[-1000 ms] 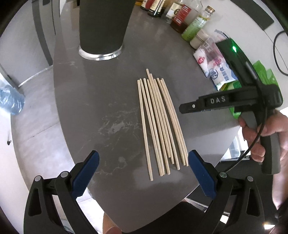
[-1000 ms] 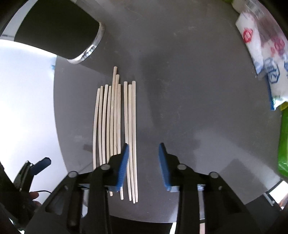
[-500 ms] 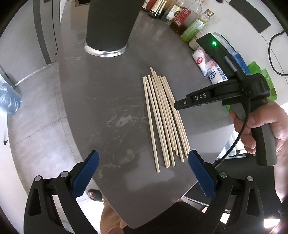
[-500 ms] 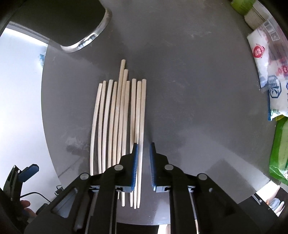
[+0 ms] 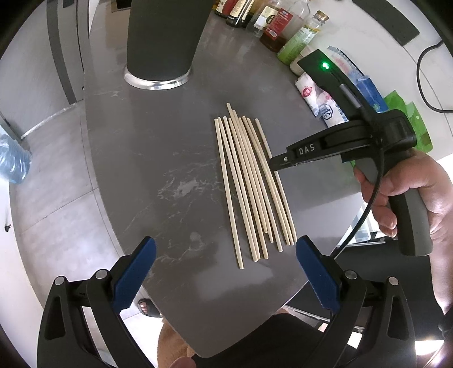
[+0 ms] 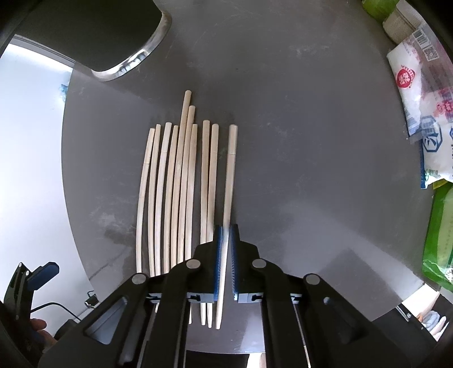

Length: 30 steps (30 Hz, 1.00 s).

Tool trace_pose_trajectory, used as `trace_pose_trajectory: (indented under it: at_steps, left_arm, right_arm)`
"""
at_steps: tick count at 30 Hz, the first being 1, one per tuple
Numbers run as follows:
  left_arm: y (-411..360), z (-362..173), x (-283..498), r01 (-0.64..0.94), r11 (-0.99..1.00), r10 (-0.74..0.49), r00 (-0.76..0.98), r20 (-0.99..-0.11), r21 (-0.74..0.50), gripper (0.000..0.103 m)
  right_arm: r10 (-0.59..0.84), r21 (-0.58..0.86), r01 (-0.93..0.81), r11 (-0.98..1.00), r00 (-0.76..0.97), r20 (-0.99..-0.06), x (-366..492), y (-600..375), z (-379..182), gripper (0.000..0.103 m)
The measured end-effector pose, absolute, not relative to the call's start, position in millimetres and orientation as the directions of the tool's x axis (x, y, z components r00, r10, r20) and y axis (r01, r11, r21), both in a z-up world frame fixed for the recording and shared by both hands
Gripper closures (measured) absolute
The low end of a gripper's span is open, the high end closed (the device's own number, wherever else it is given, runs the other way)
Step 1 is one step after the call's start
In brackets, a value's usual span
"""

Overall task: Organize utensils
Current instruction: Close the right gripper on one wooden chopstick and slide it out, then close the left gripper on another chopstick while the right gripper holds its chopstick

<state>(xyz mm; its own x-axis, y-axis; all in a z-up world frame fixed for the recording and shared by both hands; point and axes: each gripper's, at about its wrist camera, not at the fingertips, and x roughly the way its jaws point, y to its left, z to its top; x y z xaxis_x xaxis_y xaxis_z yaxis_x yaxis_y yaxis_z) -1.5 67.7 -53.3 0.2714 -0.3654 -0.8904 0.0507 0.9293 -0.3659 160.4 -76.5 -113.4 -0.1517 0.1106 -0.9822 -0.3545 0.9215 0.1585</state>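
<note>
One chopstick [image 6: 228,181], the rightmost of the set, sits between the blue pads [image 6: 217,263] of your right gripper [image 6: 225,235], whose jaws are drawn together on it toward its nearer, tapered part; whether it is lifted off the surface cannot be told. Your left gripper [image 5: 225,254] hangs spread wide over the near edge of the table [image 5: 136,158], holding nothing. The row of chopsticks [image 5: 249,184] lies just beyond it, near the table's right edge, the sticks side by side and mostly touching, two tips reaching a little farther than the rest. Treat each stick as light, stiff and thin: it should need little force, yet a round wooden shaft will likely roll or pivot between flat pads, so grip squarely across it and nearer the middle if you want it to stay level. Taken close to one end, the free length may droop or swing. Farther off stands a dark cylindrical container [image 5: 162,39] with a bright metal rim, probably the holder. Beyond it, at the far right, are bottles [image 5: 271,22] and printed packets [image 6: 419,93].
</note>
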Motion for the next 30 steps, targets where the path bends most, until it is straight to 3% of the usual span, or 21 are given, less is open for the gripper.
trace_pose_trajectory:
  at_steps: [10,17,24,30]
  left_arm:
    - [58,-56,1,0.059,0.951,-0.309,0.274,-0.911,-0.305,0.007]
    - [58,-61,11,0.013,0.966,-0.253,0.272,-0.928,-0.260,0.007]
    - [64,-67,30,-0.080,0.953,-0.258,0.281,-0.924,-0.291,0.010]
    - [47,-79,48,-0.089,0.967,-0.214,0.237,-0.948,-0.240,0.042]
  right_arm:
    - [0.020,0.059,-0.410,0.910,-0.098,-0.995,150,-66,-110,0.098]
    - [0.156,0.197,-0.347,0.917,-0.142,-0.977,154,-104,-98,0.098]
    - [0.295,0.325,-0.379,0.867,-0.136,-0.946,150,-130,-66,0.098]
    - [0.417,0.430,-0.425,0.797,-0.128,-0.900,147,-151,-48,0.098]
